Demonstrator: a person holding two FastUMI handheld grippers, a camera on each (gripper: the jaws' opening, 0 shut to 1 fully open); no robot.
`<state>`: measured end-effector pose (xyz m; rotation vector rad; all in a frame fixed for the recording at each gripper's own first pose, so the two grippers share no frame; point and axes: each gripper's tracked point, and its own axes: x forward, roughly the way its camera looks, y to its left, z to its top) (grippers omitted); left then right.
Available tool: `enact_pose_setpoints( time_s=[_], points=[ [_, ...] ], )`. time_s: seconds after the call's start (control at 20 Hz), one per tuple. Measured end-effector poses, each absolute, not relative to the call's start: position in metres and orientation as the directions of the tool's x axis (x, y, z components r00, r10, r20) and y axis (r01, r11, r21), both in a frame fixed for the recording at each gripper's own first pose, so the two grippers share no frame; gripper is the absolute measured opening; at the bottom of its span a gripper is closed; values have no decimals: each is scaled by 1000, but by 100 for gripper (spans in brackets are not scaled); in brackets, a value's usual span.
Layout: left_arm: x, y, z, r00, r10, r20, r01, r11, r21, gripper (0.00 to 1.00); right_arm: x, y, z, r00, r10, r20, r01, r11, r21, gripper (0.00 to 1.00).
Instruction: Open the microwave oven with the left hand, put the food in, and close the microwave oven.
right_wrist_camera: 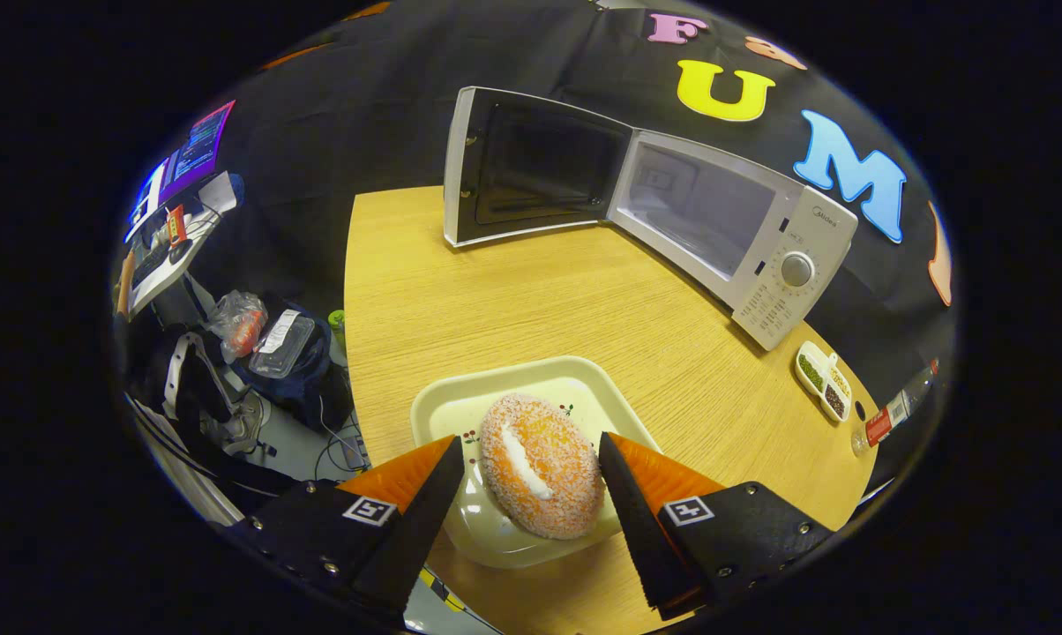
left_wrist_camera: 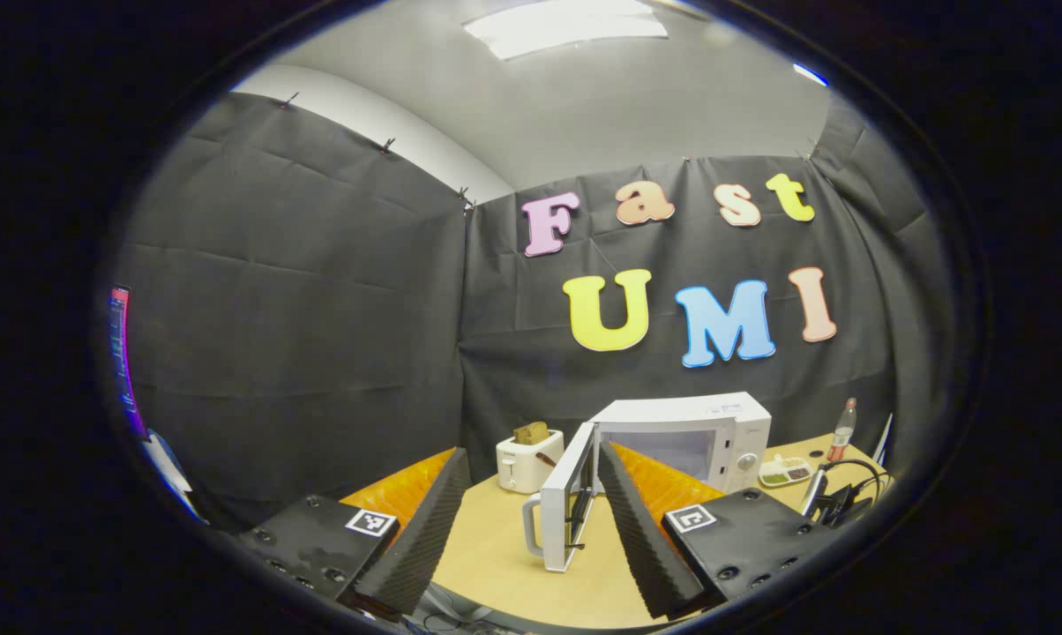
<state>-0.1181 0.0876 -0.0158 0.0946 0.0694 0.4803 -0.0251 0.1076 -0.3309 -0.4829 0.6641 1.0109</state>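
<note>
The white microwave (left_wrist_camera: 685,432) stands at the back of the wooden table, its door (left_wrist_camera: 566,498) swung wide to the left with the handle toward me. My left gripper (left_wrist_camera: 531,451) is open and holds nothing, hanging in front of the door and apart from it. From the right gripper view the microwave (right_wrist_camera: 743,229) shows its bare cavity, the door (right_wrist_camera: 531,168) flung left. A sugared, cream-filled doughnut (right_wrist_camera: 540,463) lies on a pale square plate (right_wrist_camera: 443,401) near the table's front edge. My right gripper (right_wrist_camera: 529,441) is open astride the doughnut, with a sliver of plate showing beside the left finger.
A white toaster (left_wrist_camera: 529,460) with bread in it stands left of the microwave. Right of the microwave are a small divided dish (right_wrist_camera: 820,377) and a bottle (right_wrist_camera: 894,408). Cables (left_wrist_camera: 840,498) lie at the table's right end. Bags and clutter (right_wrist_camera: 275,353) sit on the floor beyond the table's left edge.
</note>
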Motion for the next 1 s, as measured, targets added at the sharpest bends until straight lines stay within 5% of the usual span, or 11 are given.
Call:
enact_pose_setpoints(
  time_s=[0.3, 0.7, 1.0],
  points=[
    [-121, 83, -11, 877, 480, -28, -473, 872, 124, 94, -11, 105, -339, 388, 584, -713, -886, 449, -114, 93],
    [-118, 87, -13, 880, 474, -21, -469, 876, 114, 94, -12, 108, -336, 408, 573, -711, -897, 395, -197, 64],
    [-88, 108, -13, 895, 447, 11, -446, 891, 85, 95, 19, 123, -289, 508, 588, -630, -854, 438, -280, 66]
  ],
)
